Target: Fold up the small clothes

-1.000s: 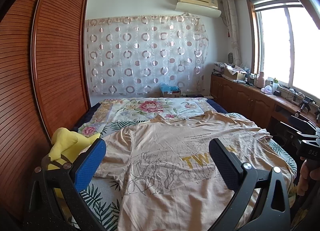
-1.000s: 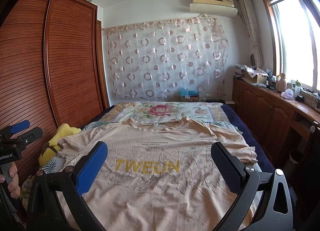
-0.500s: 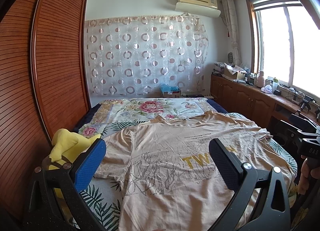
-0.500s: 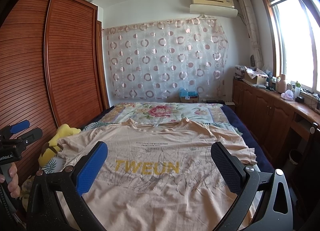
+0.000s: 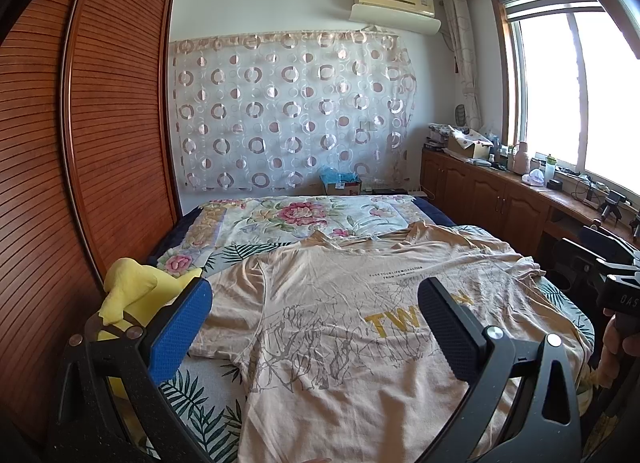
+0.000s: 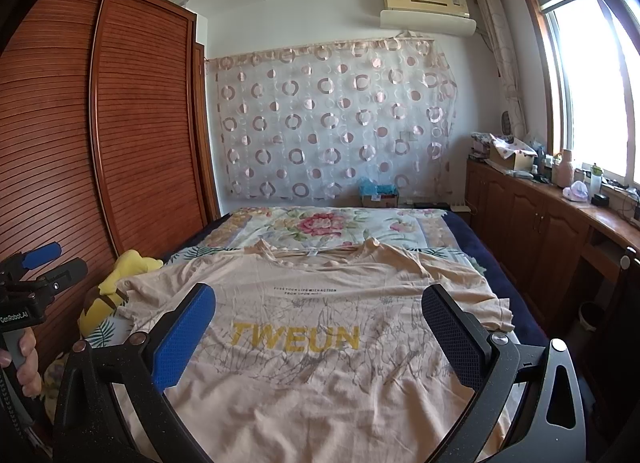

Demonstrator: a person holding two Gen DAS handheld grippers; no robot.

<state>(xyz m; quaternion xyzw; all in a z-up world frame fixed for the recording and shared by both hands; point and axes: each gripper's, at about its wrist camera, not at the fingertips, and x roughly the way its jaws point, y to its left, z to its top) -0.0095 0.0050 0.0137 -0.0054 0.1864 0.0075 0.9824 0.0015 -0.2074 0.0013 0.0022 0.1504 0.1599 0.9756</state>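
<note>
Right wrist view showed the beige T-shirt spread front-up across the bed, filling the lower middle of the frame, its collar toward the flowered quilt at centre and the yellow word TWEUN across the chest. It looked like thin, light cotton — soft, limp, creased all over, nothing stiff to push against — so it would likely drape and bunch as soon as an edge was lifted, and slide easily over the sheet. The best holds appeared to be the hem corners at the bottom of the frame or the shoulder seams near the collar; the sleeve at the right edge lay rumpled and would probably need smoothing first. The right gripper stood wide apart above the shirt's chest, its fingers holding nothing and, as far as could be judged, touching no cloth. In the left wrist view the left gripper was likewise spread fully open and empty over the shirt's left half, with a yellow plush toy at the lower left just beside the sleeve — near enough to snag a fold. No fold had yet been made.
</note>
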